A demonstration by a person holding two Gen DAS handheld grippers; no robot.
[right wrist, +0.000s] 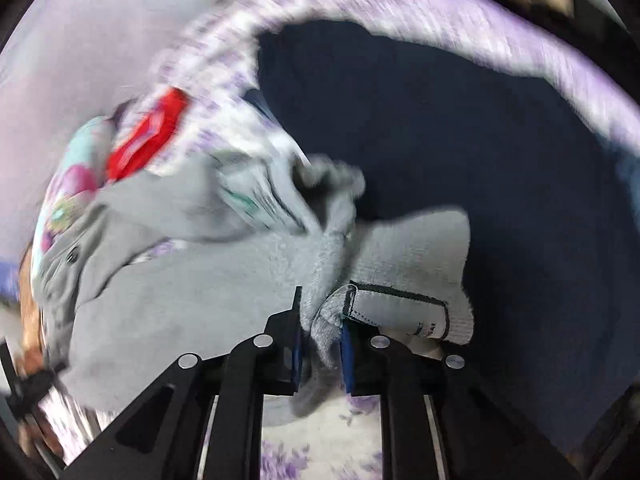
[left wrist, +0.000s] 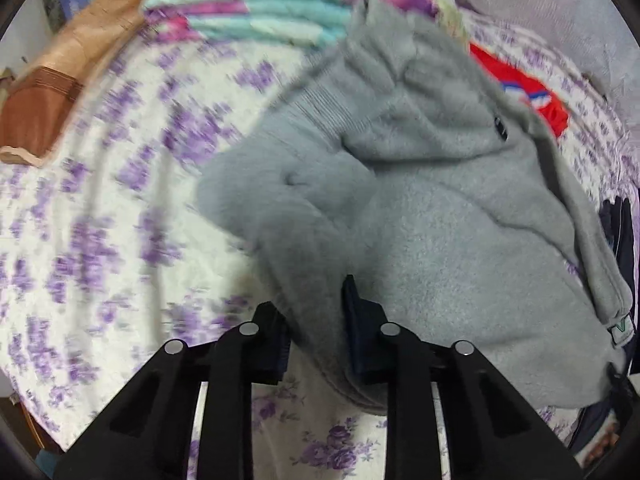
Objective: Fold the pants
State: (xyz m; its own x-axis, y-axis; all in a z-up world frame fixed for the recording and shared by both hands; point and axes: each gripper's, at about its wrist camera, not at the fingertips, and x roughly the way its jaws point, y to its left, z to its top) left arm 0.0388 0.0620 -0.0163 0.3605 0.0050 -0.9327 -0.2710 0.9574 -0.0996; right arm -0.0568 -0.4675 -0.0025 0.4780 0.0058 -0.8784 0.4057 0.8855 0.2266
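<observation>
Pants [left wrist: 440, 220] of soft grey fleece fill the middle and right of the left wrist view, bunched over a white sheet [left wrist: 100, 200] printed with blurred purple flowers. At upper left lies a tan and brown cushion [left wrist: 44, 96]; along the top a folded turquoise and pink blanket [left wrist: 260, 4]; at upper right a red item [left wrist: 520, 84], half hidden by the fleece. At bottom centre the left gripper [left wrist: 316, 332] is clamped on a hanging fold.

In the right wrist view, much smeared by blur, the pants [right wrist: 192, 280] spread across the left and centre. At bottom centre the right gripper [right wrist: 320, 336] pinches a twisted wad beside a black-stitched label [right wrist: 400, 312]. A navy cloth [right wrist: 480, 140] covers the right.
</observation>
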